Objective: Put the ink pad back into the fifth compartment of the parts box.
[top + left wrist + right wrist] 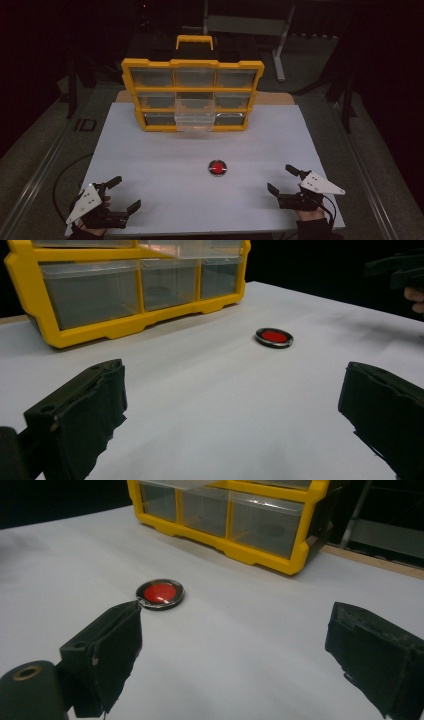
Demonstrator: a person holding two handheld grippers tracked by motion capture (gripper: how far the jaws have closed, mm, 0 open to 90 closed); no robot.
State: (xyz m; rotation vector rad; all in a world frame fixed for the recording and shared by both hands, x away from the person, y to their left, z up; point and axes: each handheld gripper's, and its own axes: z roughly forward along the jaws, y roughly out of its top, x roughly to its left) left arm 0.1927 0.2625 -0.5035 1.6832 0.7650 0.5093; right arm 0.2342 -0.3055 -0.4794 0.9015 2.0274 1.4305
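Note:
A small round disc (217, 168) with a red centre and a dark metal rim lies flat on the white table top, a little right of the middle. My left gripper (126, 193) rests at the near left corner, open, with nothing between its jaws. My right gripper (281, 179) sits at the near right, also open and holding nothing. In the left gripper view the disc (274, 337) lies well ahead of that gripper (232, 405). In the right gripper view the disc (160, 593) lies just beyond the left jaw of that gripper (235, 635).
A yellow drawer cabinet (193, 63) with clear drawers stands at the back centre, one middle drawer (194, 116) pulled out toward me. The white board (150, 150) ends in dark floor on both sides. The far-off right gripper (400, 270) shows at the top right of the left gripper view.

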